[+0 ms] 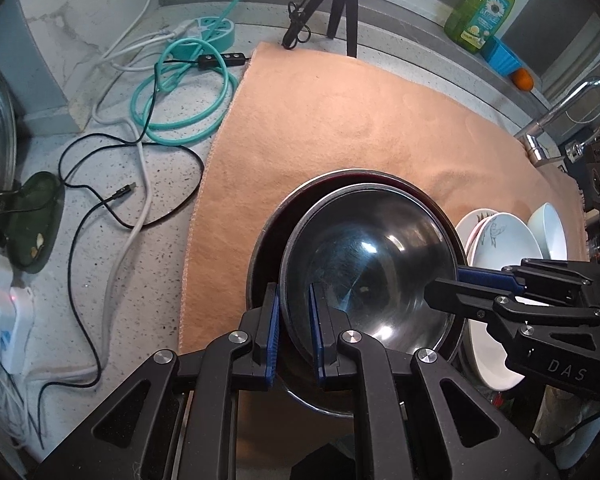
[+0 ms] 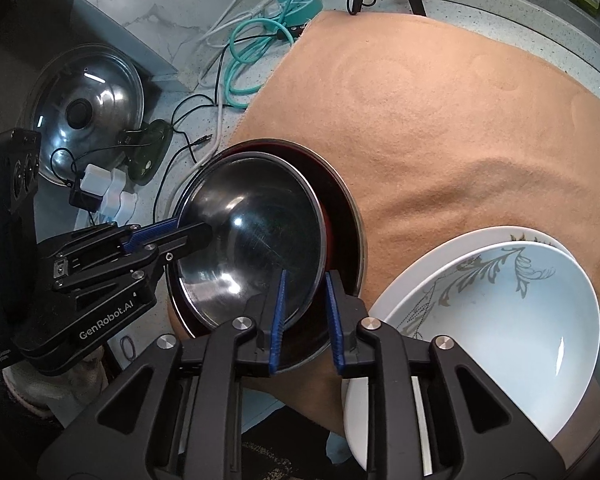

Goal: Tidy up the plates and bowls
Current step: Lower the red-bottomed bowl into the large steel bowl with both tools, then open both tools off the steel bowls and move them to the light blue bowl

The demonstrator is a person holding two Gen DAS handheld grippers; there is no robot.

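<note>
Fuzzy tan cloth [image 1: 340, 120], shiny steel bowl [image 1: 372, 256] – left gripper [image 1: 294, 332] pinching rim, right gripper [image 2: 306, 316] loosened.

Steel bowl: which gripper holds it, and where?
The left gripper pinches the steel bowl by its rim. The right gripper straddles the opposite rim, pads apart.

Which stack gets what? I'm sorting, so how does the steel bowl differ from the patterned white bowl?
The steel bowl is dark, reflective metal and plain; the patterned white bowl is glossy white with a grey leaf design. The steel bowl sits in a larger metal dish, the white one on a white plate. Both are round and rest on the tan cloth.
</note>
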